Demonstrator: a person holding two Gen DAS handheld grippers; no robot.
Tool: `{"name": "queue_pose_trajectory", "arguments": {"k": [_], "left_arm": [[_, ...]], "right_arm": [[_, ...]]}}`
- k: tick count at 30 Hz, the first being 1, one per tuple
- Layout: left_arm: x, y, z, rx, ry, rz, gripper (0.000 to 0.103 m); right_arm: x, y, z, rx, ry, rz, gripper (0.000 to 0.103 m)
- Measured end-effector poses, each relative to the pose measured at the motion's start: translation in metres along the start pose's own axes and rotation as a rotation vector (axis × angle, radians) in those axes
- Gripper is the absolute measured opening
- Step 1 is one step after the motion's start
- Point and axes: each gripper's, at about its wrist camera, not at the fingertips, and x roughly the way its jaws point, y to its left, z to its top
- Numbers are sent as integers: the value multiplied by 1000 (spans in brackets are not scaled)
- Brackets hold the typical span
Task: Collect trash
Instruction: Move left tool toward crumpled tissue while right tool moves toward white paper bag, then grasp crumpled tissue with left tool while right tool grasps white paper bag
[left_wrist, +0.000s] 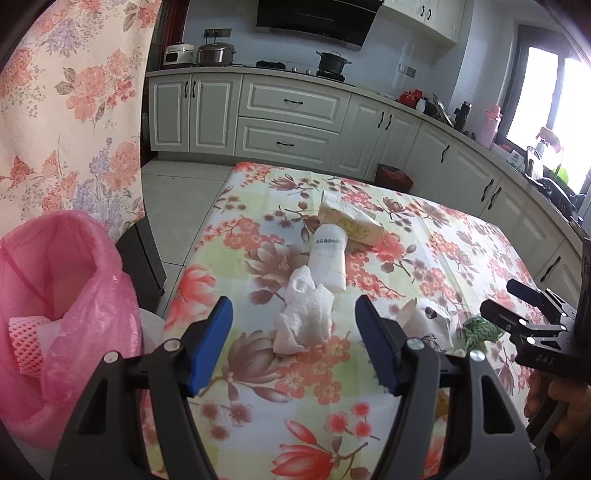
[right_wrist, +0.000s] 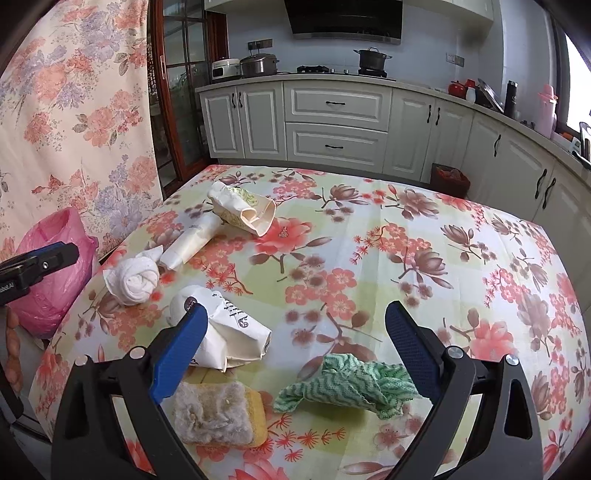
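The flowered surface (right_wrist: 369, 258) fills both views. The pink trash bag (left_wrist: 62, 280) shows large at left only in the left-wrist view. Only the right-wrist view shows the sponge (right_wrist: 218, 413) and the whole green cloth (right_wrist: 351, 384). The crumpled tissue (left_wrist: 306, 314) lies centre. The left gripper (left_wrist: 295, 343) and right gripper (right_wrist: 295, 350) hover with jaws apart, empty.

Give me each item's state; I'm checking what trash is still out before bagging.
Pink plastic trash bag: mouth open, beside table.
Crumpled white tissue: on tablecloth.
White paper cup: lying on its side.
Green wavy-striped cloth: bunched.
Yellow sponge: flat.
Left gripper: open.
Right gripper: open.
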Motion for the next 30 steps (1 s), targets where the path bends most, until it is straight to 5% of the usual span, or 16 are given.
{"name": "queue_pose_trajectory", "arguments": {"k": [14,21,30], "left_arm": [[67,-6,-7,13,127,-25,60],[77,-6,-11,25,168,-39,24],[46,-2,-3,28,106,-24,24]], "right_arm": [[10,8,-3,-4,34,37,91],[16,21,-2,-20,48,65,91],[31,34,-2,-43,77,86,91]]}}
